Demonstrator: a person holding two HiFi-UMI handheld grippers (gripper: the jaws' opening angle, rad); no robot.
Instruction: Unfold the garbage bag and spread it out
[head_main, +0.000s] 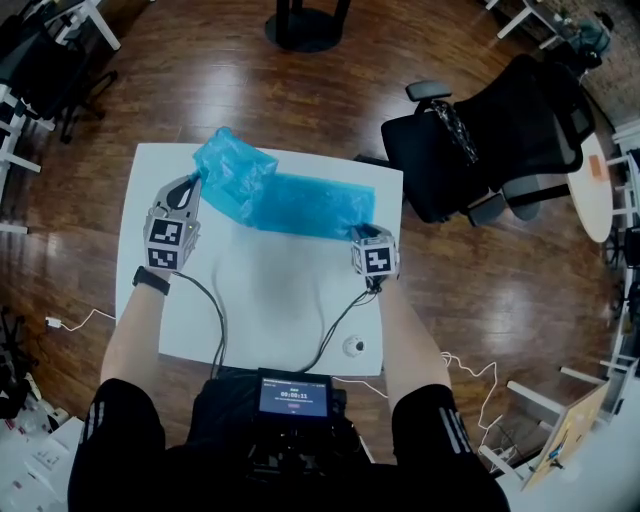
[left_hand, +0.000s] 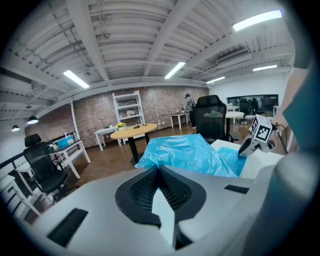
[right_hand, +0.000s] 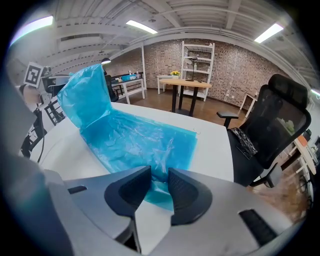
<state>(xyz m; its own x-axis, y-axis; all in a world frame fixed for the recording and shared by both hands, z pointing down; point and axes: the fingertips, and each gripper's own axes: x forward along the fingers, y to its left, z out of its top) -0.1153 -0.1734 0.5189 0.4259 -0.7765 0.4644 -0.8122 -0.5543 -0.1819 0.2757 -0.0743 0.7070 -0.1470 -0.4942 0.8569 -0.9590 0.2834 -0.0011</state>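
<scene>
A blue garbage bag (head_main: 290, 205) lies stretched across the far half of the white table (head_main: 270, 300). Its left end is bunched and lifted off the table at my left gripper (head_main: 192, 183). That gripper (left_hand: 159, 167) is shut, and the bag (left_hand: 185, 152) starts right at its tips. My right gripper (head_main: 362, 232) stands steeply on the bag's near right corner. Its jaws (right_hand: 159, 175) are a little apart, and the blue film (right_hand: 135, 140) shows in the gap between the pads. In the left gripper view the right gripper (left_hand: 243, 150) is at the bag's far end.
A black office chair (head_main: 500, 140) stands off the table's far right corner. Two cables (head_main: 215, 310) run over the near half of the table. A small round object (head_main: 352, 347) and a screen device (head_main: 295, 395) sit near its front edge.
</scene>
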